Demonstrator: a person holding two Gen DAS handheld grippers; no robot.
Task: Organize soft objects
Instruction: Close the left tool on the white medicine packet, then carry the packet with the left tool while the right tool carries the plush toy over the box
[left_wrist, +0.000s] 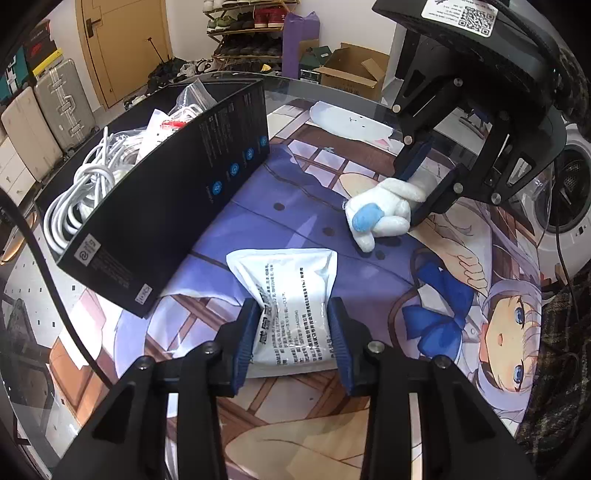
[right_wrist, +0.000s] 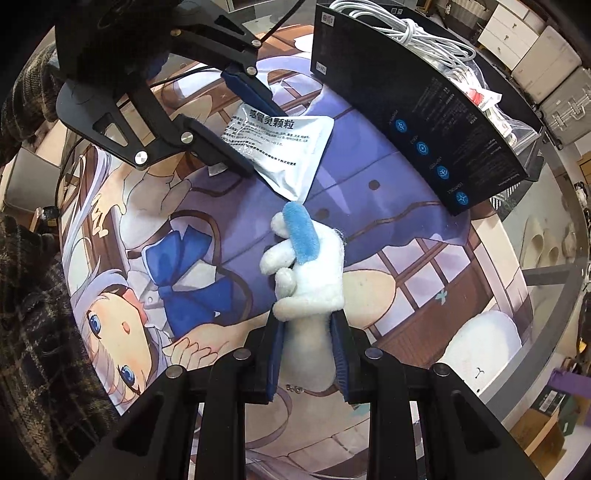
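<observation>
A white printed sachet (left_wrist: 288, 295) lies on the anime-print mat (left_wrist: 295, 206). My left gripper (left_wrist: 293, 317) is shut on its near end; it also shows in the right wrist view (right_wrist: 255, 136), gripping the sachet (right_wrist: 280, 147). A white plush toy with a blue patch (left_wrist: 380, 212) sits to the right of the sachet. My right gripper (left_wrist: 424, 184) is shut on it. In the right wrist view the plush toy (right_wrist: 310, 273) sticks out forward between the pads of my right gripper (right_wrist: 308, 332), just above the mat.
A black open box (left_wrist: 173, 195) full of white cables (left_wrist: 88, 184) stands left of the sachet, seen also in the right wrist view (right_wrist: 424, 122). The mat lies on a round glass table (left_wrist: 332, 92). Suitcases, a shoe rack and cardboard boxes stand beyond.
</observation>
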